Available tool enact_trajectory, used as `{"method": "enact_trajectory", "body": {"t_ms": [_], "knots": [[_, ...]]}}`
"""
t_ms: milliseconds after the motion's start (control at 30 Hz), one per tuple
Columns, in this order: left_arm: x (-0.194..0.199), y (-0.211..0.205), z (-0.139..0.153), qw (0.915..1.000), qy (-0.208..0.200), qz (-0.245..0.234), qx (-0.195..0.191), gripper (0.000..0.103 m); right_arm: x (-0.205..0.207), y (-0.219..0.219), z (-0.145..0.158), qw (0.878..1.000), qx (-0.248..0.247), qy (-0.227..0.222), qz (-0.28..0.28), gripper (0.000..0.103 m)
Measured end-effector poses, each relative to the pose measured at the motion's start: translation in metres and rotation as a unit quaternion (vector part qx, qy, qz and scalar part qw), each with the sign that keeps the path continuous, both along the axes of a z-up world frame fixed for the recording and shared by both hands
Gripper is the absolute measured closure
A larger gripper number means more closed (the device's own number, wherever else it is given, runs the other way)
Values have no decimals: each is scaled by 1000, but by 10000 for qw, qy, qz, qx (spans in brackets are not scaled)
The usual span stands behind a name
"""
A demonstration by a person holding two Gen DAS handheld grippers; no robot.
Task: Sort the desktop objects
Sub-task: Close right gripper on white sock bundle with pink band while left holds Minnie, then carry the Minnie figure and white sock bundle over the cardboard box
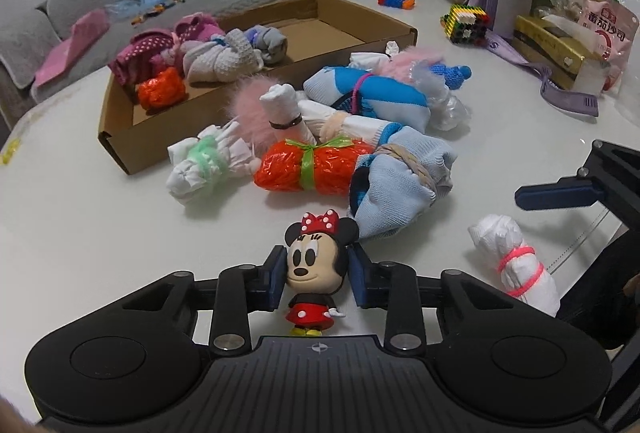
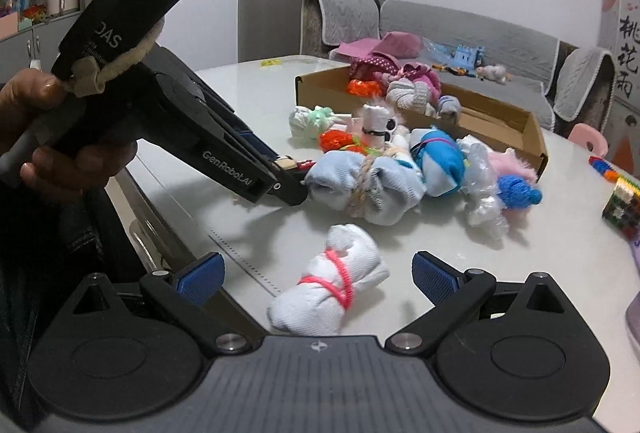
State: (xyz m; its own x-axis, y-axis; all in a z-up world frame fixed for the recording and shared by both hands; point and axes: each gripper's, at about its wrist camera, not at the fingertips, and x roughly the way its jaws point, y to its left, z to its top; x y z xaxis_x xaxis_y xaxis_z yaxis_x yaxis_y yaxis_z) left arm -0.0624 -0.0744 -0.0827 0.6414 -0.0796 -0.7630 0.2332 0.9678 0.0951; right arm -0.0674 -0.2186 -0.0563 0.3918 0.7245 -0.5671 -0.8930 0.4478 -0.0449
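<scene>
Your left gripper (image 1: pixel 316 275) pinches the mouse figurine (image 1: pixel 316 269) low in the frame on the desk (image 1: pixel 80 225), while your spread right gripper (image 2: pixel 316 273) straddles the white sock roll (image 2: pixel 328 281), its length running along the fingers.

Even, diffuse indoor light is illuminating the glossy white table (image 1: pixel 80 233), which is showing soft reflections and faint shadows, while fisheye distortion is bending and darkening the frame corners and slightly blurring the background sofa (image 2: pixel 480 29).
</scene>
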Motion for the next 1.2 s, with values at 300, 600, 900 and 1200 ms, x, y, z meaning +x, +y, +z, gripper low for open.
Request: {"method": "enact_trajectory", "body": {"t_ms": [300, 600, 900, 1200], "knots": [[-3, 5, 1, 9998, -8, 196, 85, 64, 8, -8, -4, 9993, 4, 339, -187, 51], [-16, 11, 6, 9993, -29, 313, 202, 65, 23, -16, 0, 9964, 298, 701, -374, 78], [-31, 22, 31, 9982, -249, 501, 230, 65, 32, -28, 11, 9939, 599, 763, -524, 78], [-35, 46, 66, 9958, -482, 749, 187, 65, 52, -47, 43, 9909, 915, 649, -744, 78]]}}
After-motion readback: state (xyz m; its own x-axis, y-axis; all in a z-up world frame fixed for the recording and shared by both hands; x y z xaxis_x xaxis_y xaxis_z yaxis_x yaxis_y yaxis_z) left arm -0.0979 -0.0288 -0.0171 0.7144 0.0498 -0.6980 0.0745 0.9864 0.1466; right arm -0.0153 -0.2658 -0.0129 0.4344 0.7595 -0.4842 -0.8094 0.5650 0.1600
